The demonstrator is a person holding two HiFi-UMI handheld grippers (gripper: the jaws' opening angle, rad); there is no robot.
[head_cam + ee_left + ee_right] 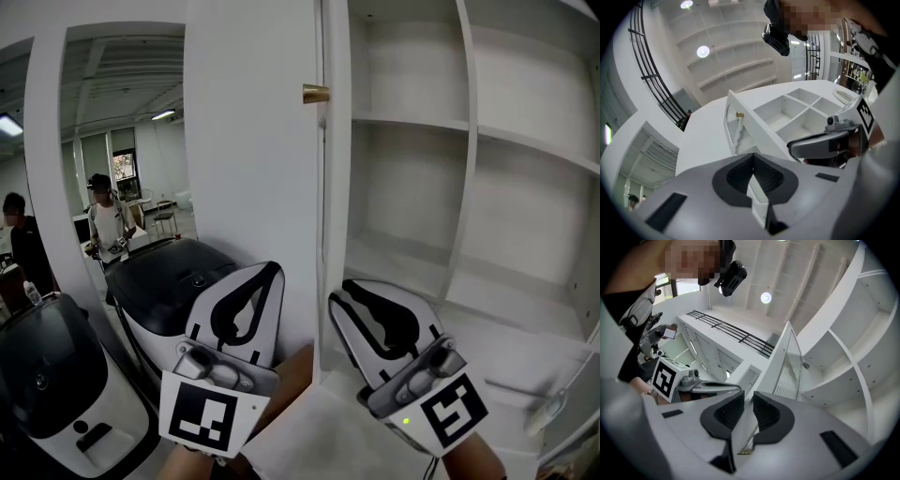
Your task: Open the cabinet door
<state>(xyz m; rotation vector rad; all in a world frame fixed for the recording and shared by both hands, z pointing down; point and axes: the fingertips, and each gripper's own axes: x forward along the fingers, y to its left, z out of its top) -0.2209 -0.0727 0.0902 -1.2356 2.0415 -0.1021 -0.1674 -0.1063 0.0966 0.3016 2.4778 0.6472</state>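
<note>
Left tongs (265,277): jaws fully together, nothing between them. Tilted upward, in front of the lower part of the door face.
Right tongs (345,291): jaws slightly apart with a narrow gap, clamped on nothing. Tilted upward, in front of the cabinet's bottom shelf.
Door (253,141): white and standing open, its edge running up between the two tongs.
Knob (316,93): brass, high on the door edge, well above both tongs.
Cabinet (469,187): white, shelves bare.
Far left: two black-and-white machines (178,281), with a person (108,220) standing beyond them.
</note>
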